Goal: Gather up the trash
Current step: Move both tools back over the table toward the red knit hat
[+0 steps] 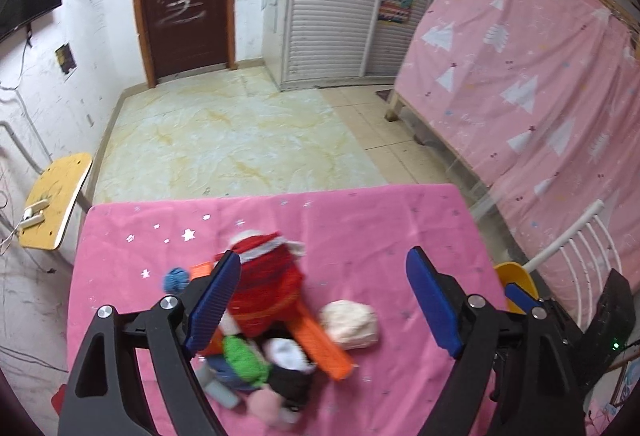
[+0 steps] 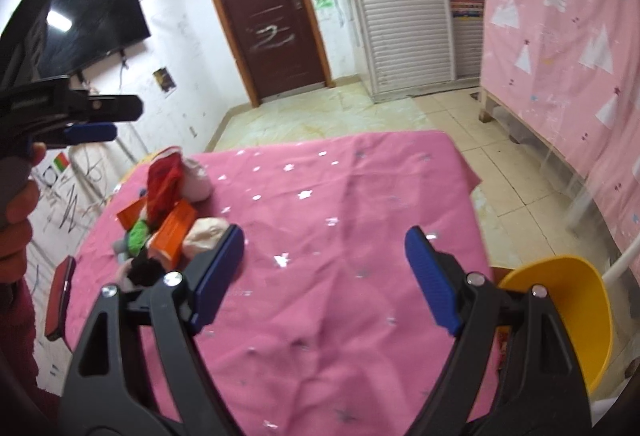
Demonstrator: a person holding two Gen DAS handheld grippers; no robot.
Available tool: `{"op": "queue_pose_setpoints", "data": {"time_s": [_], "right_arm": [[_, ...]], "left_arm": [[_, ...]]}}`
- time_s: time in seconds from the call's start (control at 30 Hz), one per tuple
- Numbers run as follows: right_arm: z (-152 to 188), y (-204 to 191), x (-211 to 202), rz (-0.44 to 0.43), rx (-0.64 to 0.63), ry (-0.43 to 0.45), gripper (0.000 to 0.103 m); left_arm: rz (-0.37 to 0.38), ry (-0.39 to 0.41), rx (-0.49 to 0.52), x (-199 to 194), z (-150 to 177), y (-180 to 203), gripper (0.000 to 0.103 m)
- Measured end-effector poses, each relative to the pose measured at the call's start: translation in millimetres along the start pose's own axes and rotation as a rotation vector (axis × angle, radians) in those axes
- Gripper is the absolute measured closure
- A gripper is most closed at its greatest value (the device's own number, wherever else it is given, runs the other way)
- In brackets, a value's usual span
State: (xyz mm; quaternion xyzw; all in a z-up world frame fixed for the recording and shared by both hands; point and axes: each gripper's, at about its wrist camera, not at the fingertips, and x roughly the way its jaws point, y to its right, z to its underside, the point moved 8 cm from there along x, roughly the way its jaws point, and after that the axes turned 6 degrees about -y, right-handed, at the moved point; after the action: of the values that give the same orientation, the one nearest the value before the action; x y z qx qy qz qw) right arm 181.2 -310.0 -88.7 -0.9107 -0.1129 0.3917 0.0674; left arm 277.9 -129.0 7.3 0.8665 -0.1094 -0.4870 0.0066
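Observation:
A pile of trash lies on the pink star-print table (image 1: pixel 400 236): a red knit piece (image 1: pixel 268 288), orange boxes (image 1: pixel 320 344), a cream ball (image 1: pixel 352 324), a green ball (image 1: pixel 244 356), a blue ball (image 1: pixel 175 279) and black and white bits. My left gripper (image 1: pixel 326 300) is open above the pile, empty. In the right wrist view the pile (image 2: pixel 168 215) lies at the table's left side. My right gripper (image 2: pixel 324 276) is open and empty over bare cloth (image 2: pixel 340 195). The left gripper (image 2: pixel 92 119) shows at the upper left there.
A yellow bin (image 2: pixel 572 308) stands off the table's right edge, also seen in the left wrist view (image 1: pixel 516 276). A white chair back (image 1: pixel 580 248), a pink-covered bed frame (image 1: pixel 520 75), a yellow stool (image 1: pixel 56 199) and a red phone-like item (image 2: pixel 60 300) surround the table.

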Motion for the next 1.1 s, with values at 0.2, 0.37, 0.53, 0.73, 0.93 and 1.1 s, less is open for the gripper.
{"op": "queue_pose_setpoints", "data": {"time_s": [0.2, 0.37, 0.53, 0.73, 0.93, 1.1], "right_arm": [[0.9, -22.2, 14.5, -0.027, -0.030, -0.036, 0.024], [-0.2, -39.9, 21.9, -0.033, -0.056, -0.055, 0.024], [-1.0, -52.7, 34.0, -0.038, -0.074, -0.075, 0.024], [-2.6, -59.8, 44.4, -0.031, -0.081, -0.089, 0.024], [-4.9, -61.1, 55.9, -0.044, -0.056, -0.110, 0.024], [-2.8, -70.0, 67.3, -0.059, -0.070, -0.140, 0.024]], "left_arm": [[-0.006, -0.043, -0.060, 20.9, 4.7, -34.7, 0.026], [-0.009, -0.077, -0.078, 39.2, 10.7, -50.0, 0.024], [0.000, -0.105, -0.096, 56.2, 15.3, -58.6, 0.021], [0.030, -0.125, -0.111, 74.7, 20.5, -66.6, 0.020], [0.091, -0.147, -0.099, 83.4, 31.2, -62.6, 0.054], [0.102, -0.123, -0.092, 71.6, 34.1, -63.0, 0.087]]}}
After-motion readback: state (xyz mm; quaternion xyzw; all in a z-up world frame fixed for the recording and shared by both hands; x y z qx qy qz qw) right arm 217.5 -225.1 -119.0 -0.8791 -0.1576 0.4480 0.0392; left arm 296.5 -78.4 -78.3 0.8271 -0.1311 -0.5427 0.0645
